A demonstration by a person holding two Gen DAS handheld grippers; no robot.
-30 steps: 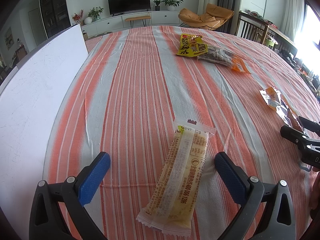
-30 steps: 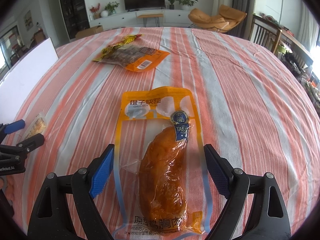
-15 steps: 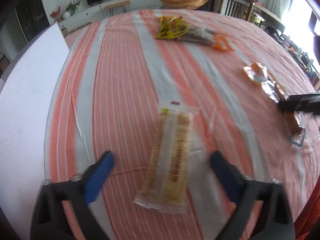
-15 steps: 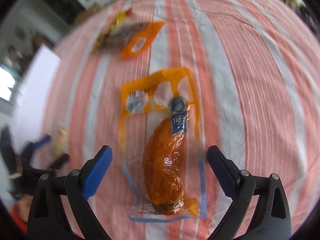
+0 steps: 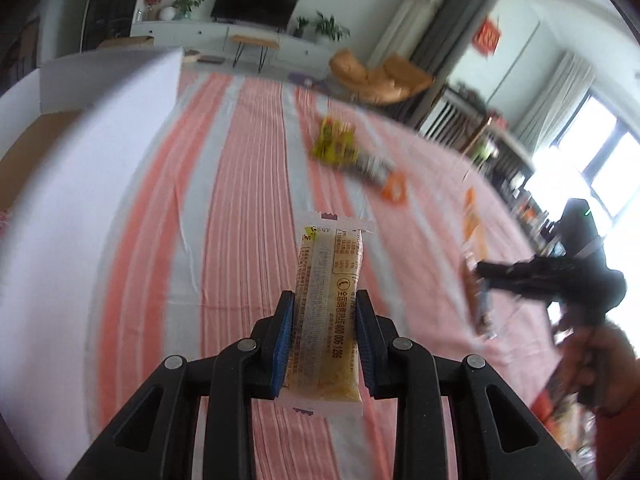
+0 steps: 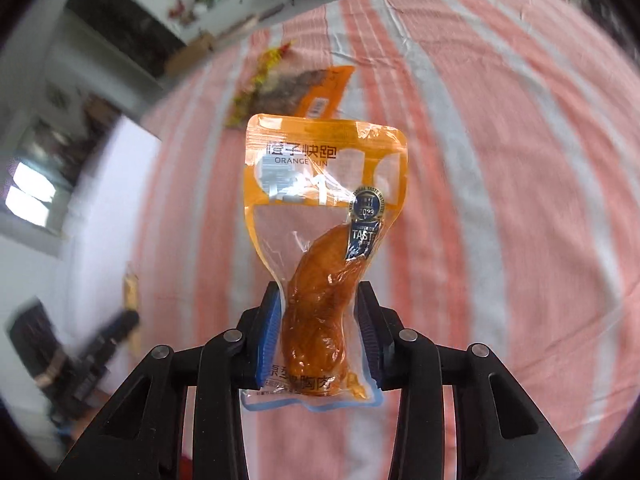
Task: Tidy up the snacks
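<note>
Two snacks are off the cloth at once, one in each of my grippers. My left gripper (image 5: 325, 336) is clamped on the long yellow stick pack (image 5: 327, 312), blue pads pressing its two long edges near the lower end, so the pack's long axis runs straight out ahead along the fingers and its sealed top stands free above the striped tablecloth (image 5: 240, 208). My right gripper (image 6: 318, 336) has its jaws closing on the orange chicken pouch (image 6: 326, 216), the pads squeezing the narrow lower part around the meat while the wide orange header stands up and away from me, well clear of the cloth. What matters next, I judge, is where the white box (image 5: 80, 184) lies: in the left view its wall rises just to the left of my left gripper, close by, whereas in the right view it sits far off to the left, beyond my other gripper. So the left hand is the nearer one and should go first, swinging leftward with the pack pointing forward. Farther up the table the yellow packet (image 5: 334, 144) and the packet with an orange end just beside it wait their turn.
</note>
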